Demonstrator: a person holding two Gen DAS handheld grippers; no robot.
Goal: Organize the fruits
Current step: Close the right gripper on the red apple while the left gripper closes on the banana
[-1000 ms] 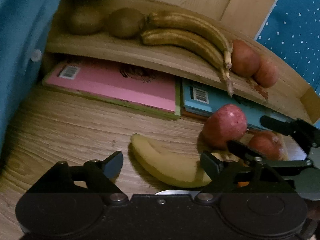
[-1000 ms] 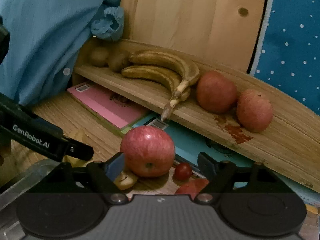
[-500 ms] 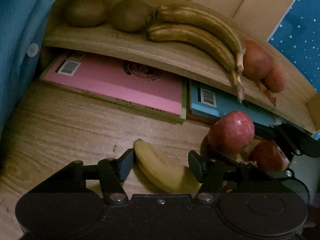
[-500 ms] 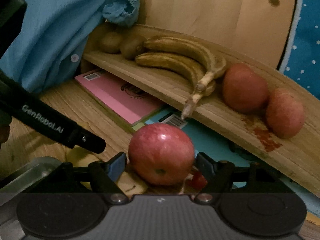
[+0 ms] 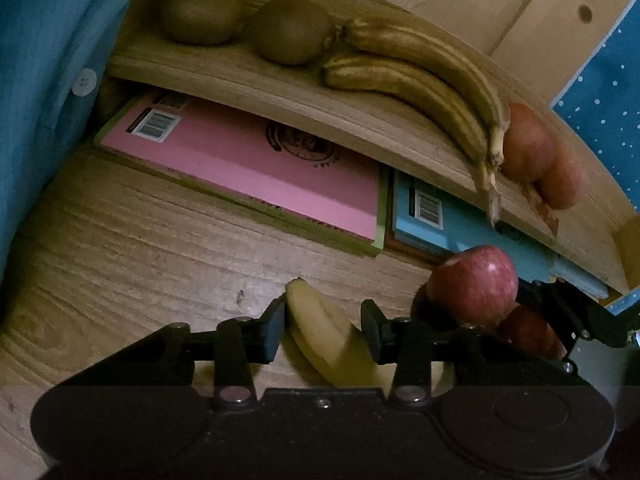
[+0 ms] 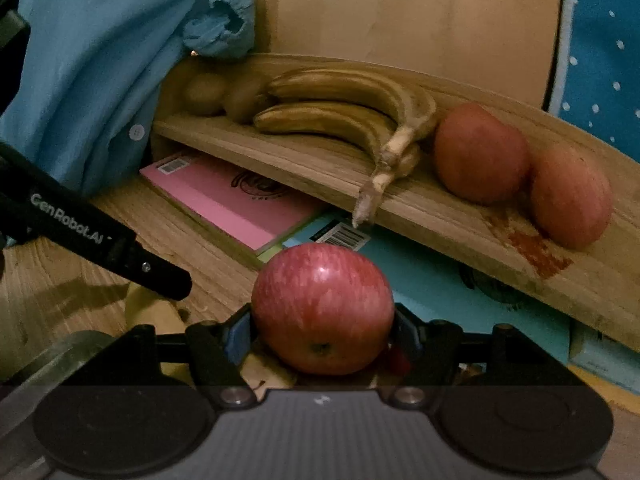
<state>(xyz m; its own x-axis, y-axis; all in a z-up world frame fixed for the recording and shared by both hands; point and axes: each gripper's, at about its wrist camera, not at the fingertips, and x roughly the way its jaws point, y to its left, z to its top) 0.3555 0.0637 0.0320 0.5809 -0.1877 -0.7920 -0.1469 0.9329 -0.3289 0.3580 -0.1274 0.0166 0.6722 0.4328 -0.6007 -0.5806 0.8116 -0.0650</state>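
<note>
Bench (image 5: 120, 248): wood-grain top carrying the loose fruit, two books and a raised wooden shelf.
Wooden shelf (image 6: 460, 224): long plank above the books, with a reddish stain near its right end.
Blue garment (image 6: 88, 72): hangs at the left, one white button showing.
Pink book (image 5: 256, 168): flat on the bench, partly under the shelf, barcode at its far left corner.
Blue book (image 5: 472, 224): just right of the pink book, also tucked under the shelf.
Brown bananas (image 5: 416, 76): a pair on the shelf, stems hanging over the front edge.
Shelf apples (image 6: 480, 152): two, touching, right of the bananas.
Kiwis (image 5: 244, 24): two, at the shelf's left end, one touching a banana tip.
Left gripper (image 5: 322, 330): its fingers have just been closing around the yellow banana (image 5: 320, 328) lying on the bench; the left pad touches the peel, the right pad sits at its other side.
Right gripper (image 6: 322, 336): its fingers have just been closing and now clamp the red apple (image 6: 322, 308) on both sides, low over the bench in front of the blue book.
Dark red apple (image 5: 528, 330): on the bench beside the clamped apple, mostly hidden.
</note>
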